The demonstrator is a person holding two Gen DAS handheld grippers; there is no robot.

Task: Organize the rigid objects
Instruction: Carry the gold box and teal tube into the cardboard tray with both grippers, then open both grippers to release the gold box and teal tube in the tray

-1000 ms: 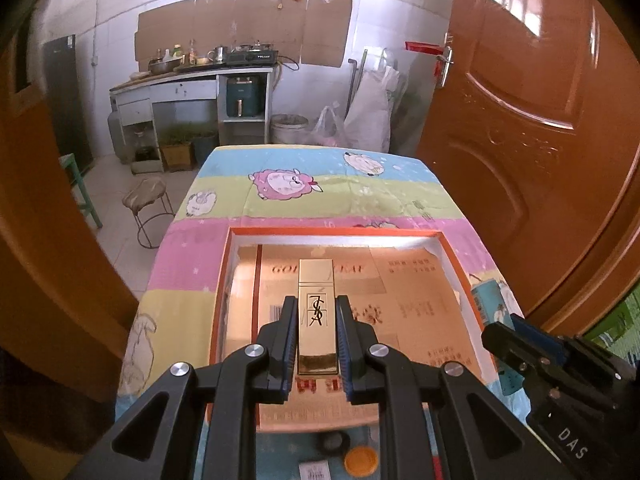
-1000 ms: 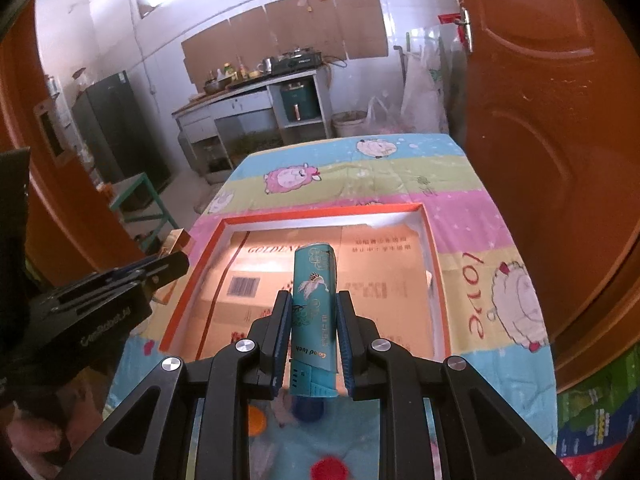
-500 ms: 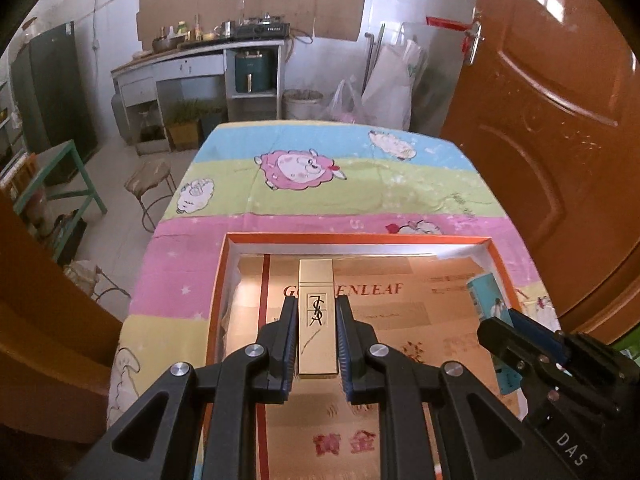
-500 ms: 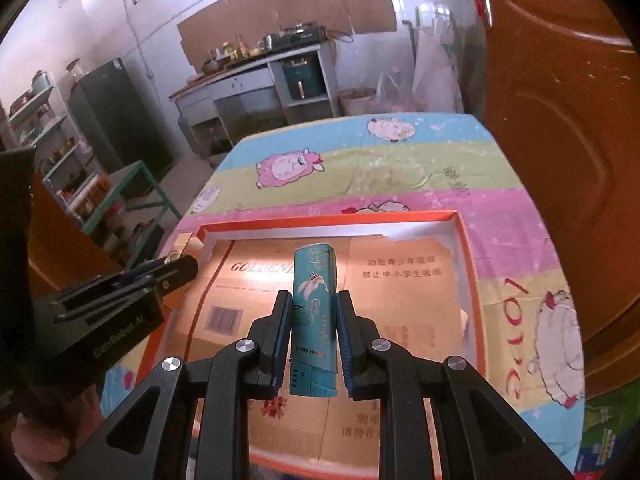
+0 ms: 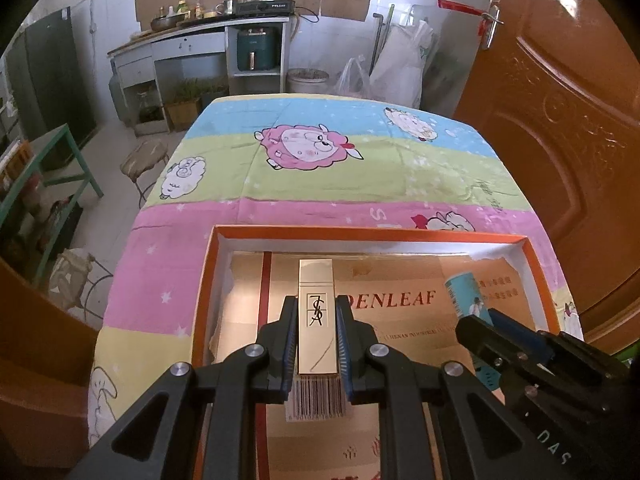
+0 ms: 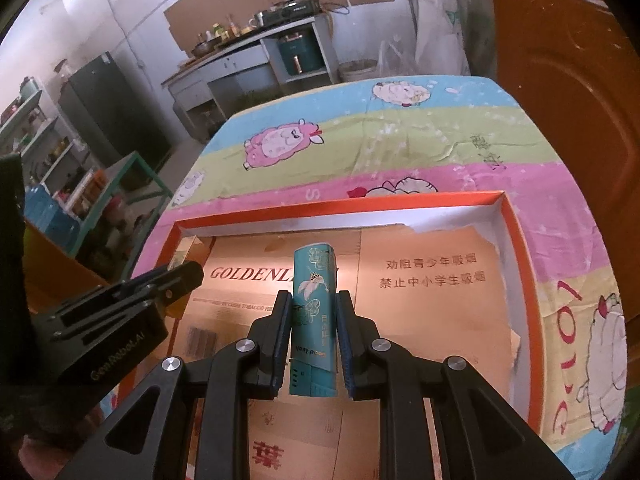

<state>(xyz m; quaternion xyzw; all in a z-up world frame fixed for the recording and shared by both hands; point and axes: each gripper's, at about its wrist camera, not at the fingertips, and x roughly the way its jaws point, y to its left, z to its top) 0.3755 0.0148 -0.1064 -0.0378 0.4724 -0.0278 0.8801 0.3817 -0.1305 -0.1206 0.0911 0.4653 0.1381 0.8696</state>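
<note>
Both claws have come forward and down over the box since the earlier frames; the box floor now fills more of each view, and the loose items seen near the desk's front edge a second ago are out of frame.

Left claw (image 5: 316,330): closed on a gold case (image 5: 316,312), pads pressing its two long sides. The case is flat-sided and rectangular, with a black monogram on its top face, and sticks out well past the fingertips. It hangs above the box floor, near the left half, over a printed barcode patch.

Right claw (image 6: 313,330): closed on a teal lighter (image 6: 313,312), gripped on its sides. The lighter bears a flower print and small lettering; its top end points away from the camera. It hangs over the middle of the box floor.

Box (image 5: 536,280): shallow, orange rim, white inner walls, lined with brown cardboard (image 6: 432,320) printed "GOLDENLEAF" and with Chinese characters. Nothing else lies on the visible lining.

The box sits on a desk covered with a striped cloth (image 5: 340,168) of blue, green, pink and yellow bands with cartoon sheep.

Each claw shows in the other's view: the right one at lower right of the left view, the left one at the left edge of the right view.
</note>
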